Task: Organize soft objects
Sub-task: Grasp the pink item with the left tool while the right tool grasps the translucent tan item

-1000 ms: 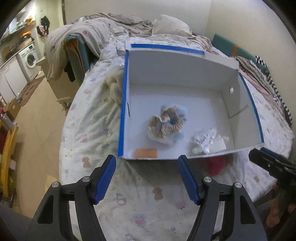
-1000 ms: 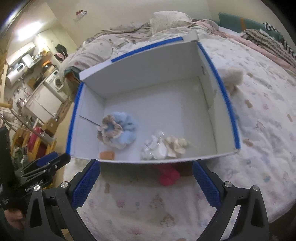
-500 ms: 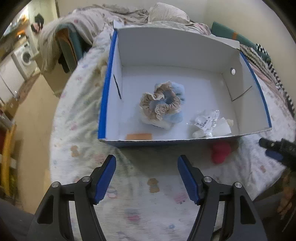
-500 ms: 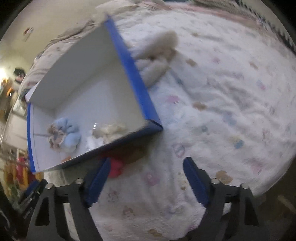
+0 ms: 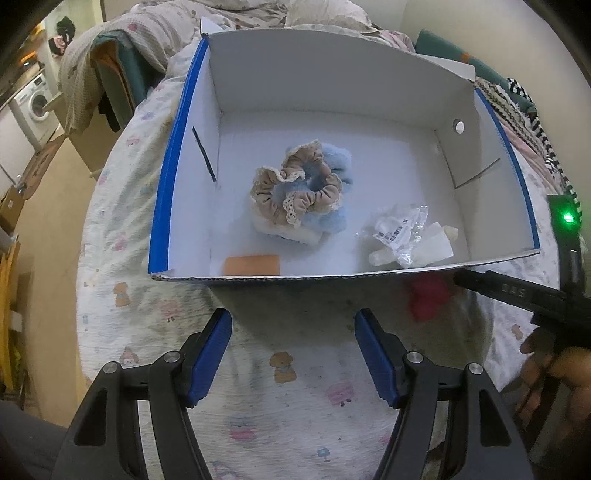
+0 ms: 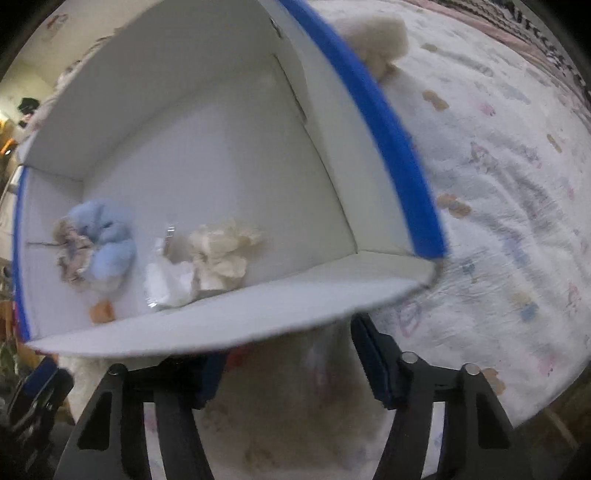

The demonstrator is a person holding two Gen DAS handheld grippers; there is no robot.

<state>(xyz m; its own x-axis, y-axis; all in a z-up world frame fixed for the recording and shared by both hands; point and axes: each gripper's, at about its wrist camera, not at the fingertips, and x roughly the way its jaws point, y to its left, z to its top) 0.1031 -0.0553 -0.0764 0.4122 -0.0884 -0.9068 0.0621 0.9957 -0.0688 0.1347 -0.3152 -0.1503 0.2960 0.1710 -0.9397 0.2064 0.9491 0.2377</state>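
Note:
A white box with blue edges (image 5: 173, 177) sits on the bed. Inside lie a tan lace scrunchie (image 5: 295, 192) on a light blue fluffy one (image 5: 334, 219), a clear plastic packet (image 5: 400, 232) and a cream scrunchie (image 6: 221, 251). A red soft object (image 5: 428, 295) lies on the sheet just outside the box's near wall. My left gripper (image 5: 293, 354) is open and empty, in front of the box. My right gripper (image 6: 288, 363) is open, low at the box's near wall (image 6: 221, 325), around the spot where a bit of red (image 6: 236, 360) shows.
A fluffy beige item (image 6: 380, 40) lies on the sheet beyond the box's right wall. An orange patch (image 5: 251, 265) is on the box floor. Crumpled bedding (image 5: 155, 33) lies at the far end. A washing machine (image 5: 35, 107) stands far left.
The right gripper swung away to the right, then came back down close to the box's near wall by the red object. The left gripper moved closer to the box.

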